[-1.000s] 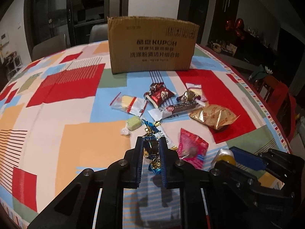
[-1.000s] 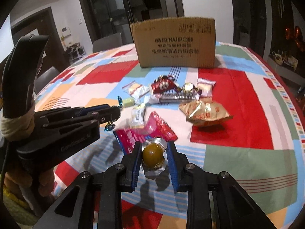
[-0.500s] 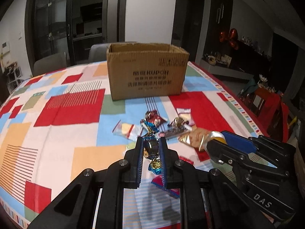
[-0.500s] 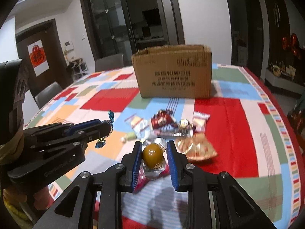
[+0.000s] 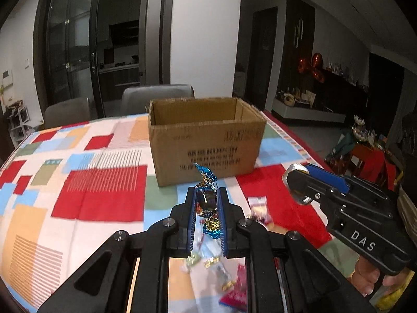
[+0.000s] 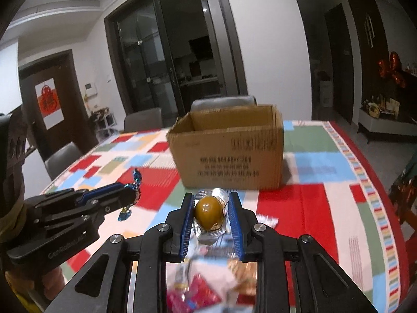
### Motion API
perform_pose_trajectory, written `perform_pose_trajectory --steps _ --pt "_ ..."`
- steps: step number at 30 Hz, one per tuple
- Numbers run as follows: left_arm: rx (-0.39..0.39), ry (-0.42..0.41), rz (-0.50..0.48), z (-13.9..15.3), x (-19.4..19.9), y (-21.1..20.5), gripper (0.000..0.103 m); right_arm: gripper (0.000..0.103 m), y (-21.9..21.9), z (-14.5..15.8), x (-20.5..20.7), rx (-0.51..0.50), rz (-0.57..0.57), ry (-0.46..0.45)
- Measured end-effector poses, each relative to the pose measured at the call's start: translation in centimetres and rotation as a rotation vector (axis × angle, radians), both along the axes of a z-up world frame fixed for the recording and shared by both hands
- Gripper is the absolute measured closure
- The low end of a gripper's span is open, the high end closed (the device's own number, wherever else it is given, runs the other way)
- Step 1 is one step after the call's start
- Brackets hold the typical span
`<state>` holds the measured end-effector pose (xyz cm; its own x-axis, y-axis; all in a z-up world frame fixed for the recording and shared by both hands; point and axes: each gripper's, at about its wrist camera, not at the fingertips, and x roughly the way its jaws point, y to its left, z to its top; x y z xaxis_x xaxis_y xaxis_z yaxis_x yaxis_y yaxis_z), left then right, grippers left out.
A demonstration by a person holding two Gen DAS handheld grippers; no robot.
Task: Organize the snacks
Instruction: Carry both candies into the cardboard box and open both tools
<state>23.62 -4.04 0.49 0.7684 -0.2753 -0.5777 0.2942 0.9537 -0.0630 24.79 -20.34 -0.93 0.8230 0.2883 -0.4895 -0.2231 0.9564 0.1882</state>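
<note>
My left gripper (image 5: pixel 207 195) is shut on a blue and gold foil candy (image 5: pixel 206 202), whose twisted ends stick out above and below the pads. My right gripper (image 6: pixel 210 203) is shut on a brown egg-shaped snack in a clear and silver blister pack (image 6: pixel 209 212). Both are held in the air above the table, short of an open cardboard box (image 5: pixel 206 143) that also shows in the right wrist view (image 6: pixel 229 154). Each gripper appears in the other's view: the right gripper (image 5: pixel 297 185) and the left gripper (image 6: pixel 131 195) with its candy.
Several loose snacks lie blurred on the patchwork tablecloth (image 5: pixel 99 190) below the grippers, among them a red packet (image 6: pixel 192 298) and a white sachet (image 5: pixel 258 204). Grey chairs (image 5: pixel 156 99) stand behind the table. A hand (image 5: pixel 370 276) holds the right gripper's handle.
Both grippers rose from the table with their snacks and tilted up toward the box. The box's open top now shows, and the snack pile has dropped to the bottom of both views.
</note>
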Motion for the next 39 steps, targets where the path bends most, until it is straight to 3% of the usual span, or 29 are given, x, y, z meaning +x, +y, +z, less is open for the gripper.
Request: perform_pose_trajectory --steps 10,18,26,35,37,39 --pt "0.009 -0.031 -0.006 3.7 6.1 -0.6 0.087 0.075 -0.5 3.9 6.4 -0.001 -0.01 -0.045" --pt "0.027 -0.018 -0.013 4.5 11.0 -1.0 0.087 0.075 -0.5 5.5 11.2 -0.034 -0.004 -0.044" --pt "0.048 -0.002 -0.023 4.4 15.7 -1.6 0.087 0.075 -0.8 5.5 15.2 -0.061 -0.008 -0.026" --pt "0.05 0.066 -0.029 3.5 20.6 -2.5 0.086 0.075 -1.7 4.3 19.9 -0.058 -0.023 0.077" --pt "0.047 0.078 -0.022 3.2 21.2 -2.5 0.077 0.074 -2.0 3.9 20.8 -0.06 -0.031 0.099" --pt "0.056 0.062 -0.004 3.1 21.1 -2.3 0.051 0.059 -2.2 3.8 21.2 -0.065 -0.044 0.115"
